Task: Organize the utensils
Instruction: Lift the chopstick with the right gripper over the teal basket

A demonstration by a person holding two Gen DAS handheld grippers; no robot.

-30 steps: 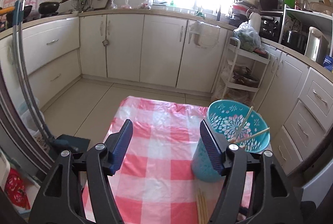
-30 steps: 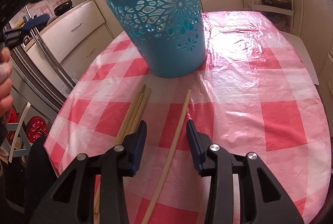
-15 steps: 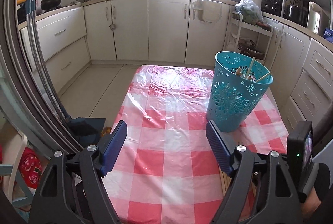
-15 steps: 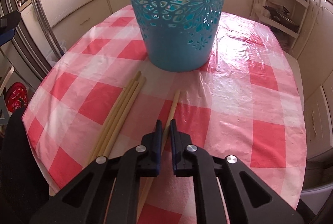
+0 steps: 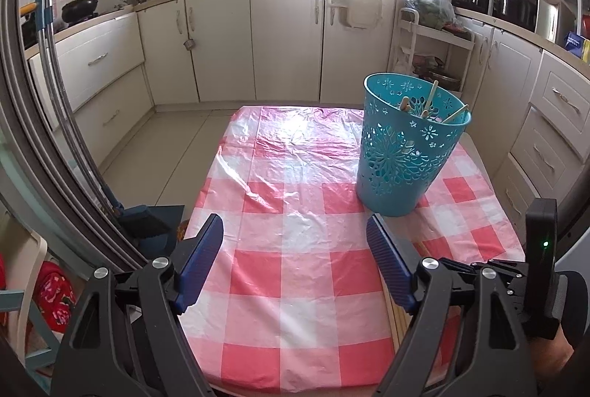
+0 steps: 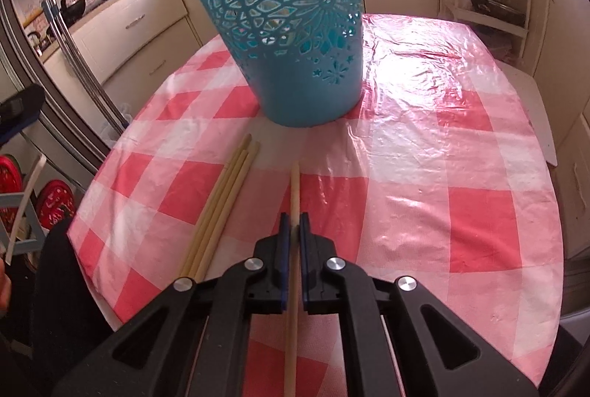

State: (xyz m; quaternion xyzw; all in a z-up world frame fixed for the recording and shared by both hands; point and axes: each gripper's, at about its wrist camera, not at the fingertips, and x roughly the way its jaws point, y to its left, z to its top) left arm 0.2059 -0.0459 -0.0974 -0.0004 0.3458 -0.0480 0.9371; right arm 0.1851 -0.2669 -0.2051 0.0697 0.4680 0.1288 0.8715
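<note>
- Left wrist view: the left gripper [image 5: 295, 264] hangs over bare checked tablecloth [image 5: 295, 198], jaws spread wide with nothing between them. I'd judge it is keeping out of the way while the other hand works.
- Same view: the teal basket [image 5: 409, 153] stands upright toward the far right of the table, and from here you look into its mouth, where several chopsticks in the basket [image 5: 431, 98] lean against the rim. The other camera can't show that.
- Same view, bottom right: part of the right-hand tool and a sliver of sticks behind the left gripper's right finger; the grip itself is hidden.
- Right wrist view: here's the action! The right gripper [image 6: 294, 231] is clamped on a single chopstick [image 6: 295, 183], pads pressing both sides. The stick points toward the basket.
- Same view: a bundle of three chopsticks [image 6: 225, 198] lies just left of it, flat on the cloth, apart from the basket's foot.
- Only the basket's wall shows here, not its contents.
</note>
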